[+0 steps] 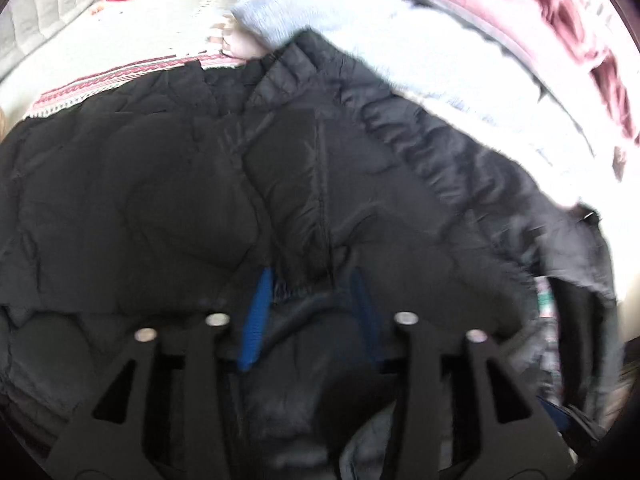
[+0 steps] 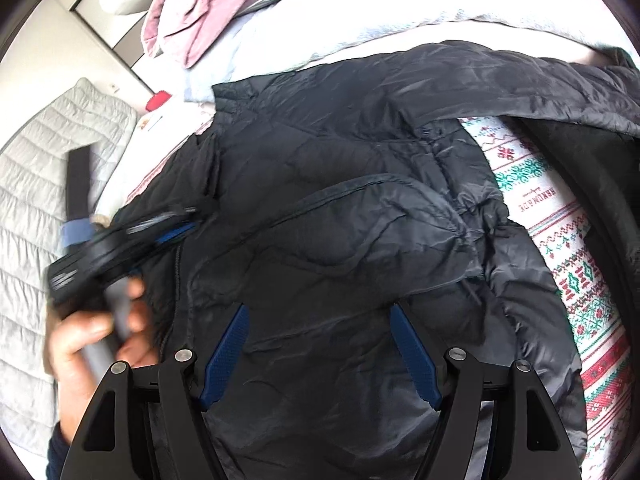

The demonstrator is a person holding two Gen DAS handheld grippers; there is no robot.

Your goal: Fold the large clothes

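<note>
1. Jacket (image 2: 340, 240) is lying across the patterned bedspread (image 2: 560, 248), filling mid-frame, sleeve folded in.
2. Left gripper (image 1: 308, 292) is pinching jacket fabric; right gripper (image 2: 320, 344) is hovering with jaws released.
3. Folding is looking partway done.

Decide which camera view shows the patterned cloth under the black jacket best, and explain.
The right wrist view: the patterned cloth lies sharp beside the black jacket, its red and green motifs clear. The left wrist view shows only a blurred strip of it above the jacket's far edge.
</note>
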